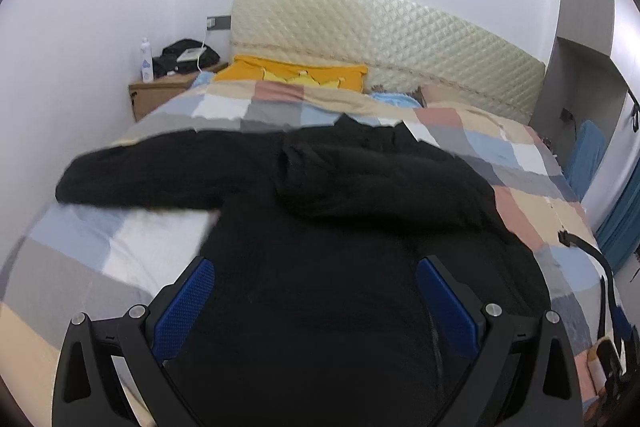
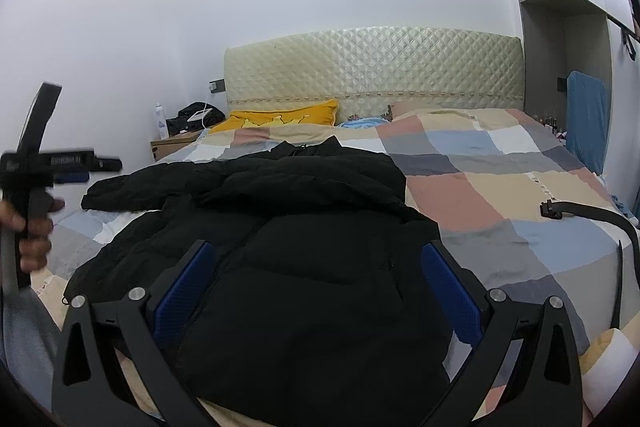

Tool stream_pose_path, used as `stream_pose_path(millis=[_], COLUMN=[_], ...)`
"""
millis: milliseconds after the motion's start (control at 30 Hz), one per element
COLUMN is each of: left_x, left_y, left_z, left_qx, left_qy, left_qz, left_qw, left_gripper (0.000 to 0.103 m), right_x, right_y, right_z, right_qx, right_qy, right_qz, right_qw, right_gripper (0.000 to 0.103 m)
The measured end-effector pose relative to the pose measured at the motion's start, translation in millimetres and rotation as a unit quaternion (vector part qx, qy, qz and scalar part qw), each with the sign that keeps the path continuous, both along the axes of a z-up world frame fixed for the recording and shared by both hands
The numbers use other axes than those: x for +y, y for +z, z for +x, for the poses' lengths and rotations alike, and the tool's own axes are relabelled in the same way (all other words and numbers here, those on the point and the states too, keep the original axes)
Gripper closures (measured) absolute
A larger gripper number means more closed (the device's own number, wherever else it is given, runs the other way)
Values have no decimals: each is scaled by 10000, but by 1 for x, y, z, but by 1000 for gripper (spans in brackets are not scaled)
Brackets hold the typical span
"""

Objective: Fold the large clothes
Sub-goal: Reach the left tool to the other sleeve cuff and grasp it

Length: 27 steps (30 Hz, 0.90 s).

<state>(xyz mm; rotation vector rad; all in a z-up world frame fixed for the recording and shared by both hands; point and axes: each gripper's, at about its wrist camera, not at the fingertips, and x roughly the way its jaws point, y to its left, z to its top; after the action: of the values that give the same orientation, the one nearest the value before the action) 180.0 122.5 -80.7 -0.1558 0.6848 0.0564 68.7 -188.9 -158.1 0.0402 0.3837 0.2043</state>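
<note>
A black padded jacket (image 2: 280, 227) lies spread on a checked quilt (image 2: 500, 179) covering the bed, both grippers (image 1: 314, 291) (image 2: 316, 279) gaping wide and empty above it; quilted headboard (image 2: 372, 67), white walls behind.

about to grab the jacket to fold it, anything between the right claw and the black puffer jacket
Nothing visible does. The right claw is open directly over the black puffer jacket, which lies spread on the checked bedspread with nothing on top of it.
</note>
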Motion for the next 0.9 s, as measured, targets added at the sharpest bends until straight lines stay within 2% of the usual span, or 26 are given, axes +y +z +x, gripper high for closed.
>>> stream_pose_path(millis=[167, 300, 367, 500, 667, 767, 900], left_x=[53, 97, 126, 192, 271, 324, 373], left_y=[23, 32, 33, 22, 6, -11, -45], left_z=[23, 43, 50, 61, 67, 69, 72], left_qx=[-191, -234, -238, -1, 89, 123, 303], left_qy=[216, 445, 643, 976, 1404, 1641, 1807], left_qz=[-194, 84, 80, -345, -548, -1016, -1632], left_qw=[9994, 9987, 9976, 9946, 9885, 9811, 9694], left_gripper=[1, 1, 1, 1, 1, 1, 1], right_x=[0, 1, 1, -2, 0, 5, 15], right_y=[-2, -5, -6, -7, -9, -13, -18], right_z=[4, 7, 8, 9, 14, 21, 33], right_qx=[65, 174, 191, 185, 184, 296, 480], right_qy=[4, -19, -87, -242, -369, -431, -502], right_qz=[86, 167, 199, 303, 406, 370, 328], right_qw=[9999, 9997, 9996, 9991, 9983, 9979, 9970], right_gripper=[0, 0, 0, 0, 0, 0, 0])
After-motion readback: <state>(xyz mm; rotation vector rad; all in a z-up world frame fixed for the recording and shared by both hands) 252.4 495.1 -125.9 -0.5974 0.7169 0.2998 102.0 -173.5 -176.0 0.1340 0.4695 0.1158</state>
